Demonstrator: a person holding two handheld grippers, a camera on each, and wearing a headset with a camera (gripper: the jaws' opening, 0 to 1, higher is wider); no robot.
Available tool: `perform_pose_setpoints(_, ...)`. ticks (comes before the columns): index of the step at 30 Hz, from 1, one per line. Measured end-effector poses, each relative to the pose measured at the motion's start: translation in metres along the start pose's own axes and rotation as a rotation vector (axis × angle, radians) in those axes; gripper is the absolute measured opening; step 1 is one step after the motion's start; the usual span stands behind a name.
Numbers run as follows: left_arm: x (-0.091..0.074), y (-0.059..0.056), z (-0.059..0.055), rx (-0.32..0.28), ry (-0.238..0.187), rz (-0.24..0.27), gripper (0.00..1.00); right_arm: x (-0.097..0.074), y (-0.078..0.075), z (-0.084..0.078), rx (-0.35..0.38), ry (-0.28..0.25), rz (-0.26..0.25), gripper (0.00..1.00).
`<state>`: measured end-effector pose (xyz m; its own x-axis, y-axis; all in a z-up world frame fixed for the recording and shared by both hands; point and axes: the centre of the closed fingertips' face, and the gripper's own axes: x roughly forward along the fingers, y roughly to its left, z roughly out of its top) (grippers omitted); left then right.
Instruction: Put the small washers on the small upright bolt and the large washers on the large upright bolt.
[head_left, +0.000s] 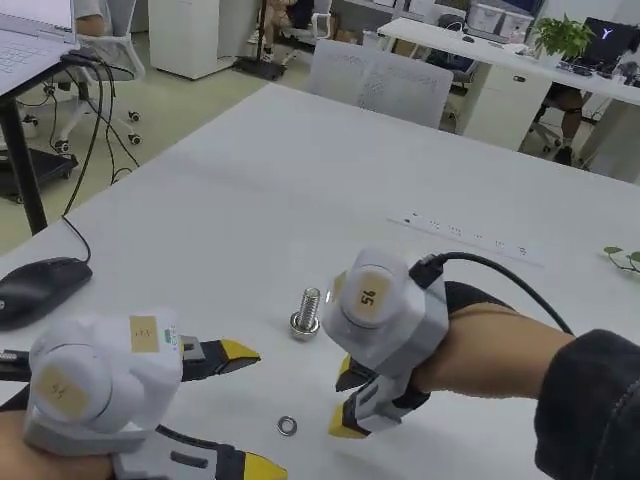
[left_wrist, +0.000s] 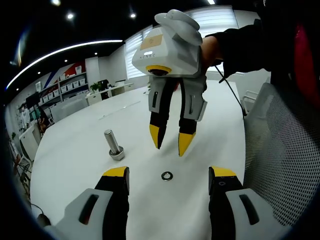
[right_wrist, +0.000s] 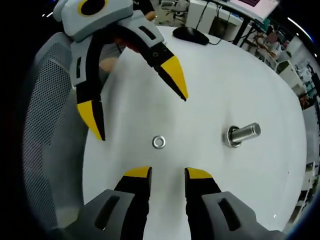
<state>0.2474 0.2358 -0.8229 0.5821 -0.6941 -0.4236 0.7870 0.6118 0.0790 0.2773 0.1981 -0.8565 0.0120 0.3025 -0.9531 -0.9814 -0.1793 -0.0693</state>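
Both tongs are hanging released and empty: left tongs (left_wrist: 169, 172) spread wide, right tongs (right_wrist: 168, 173) parted narrowly. The washer (right_wrist: 159, 142) is lying flat on the table (head_left: 250, 200) between them, the upright bolt (right_wrist: 240, 135) standing nearby. Risk I am noting: thin washer sitting flush, tips skidding, flicking it away.

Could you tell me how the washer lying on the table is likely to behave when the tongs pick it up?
The washer lies flat on the smooth white table, so it will probably slide before lifting. It looks like thin metal: likely stiff and light. Tipped on edge, its round shape could let it roll.
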Motion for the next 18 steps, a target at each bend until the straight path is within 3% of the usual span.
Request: perform_pose_setpoints(18, 0.001, 0.001, 0.0, -0.007, -0.003, 0.005, 0.63, 0.02, 0.008, 0.02, -0.065, 0.0, 0.05, 0.26)
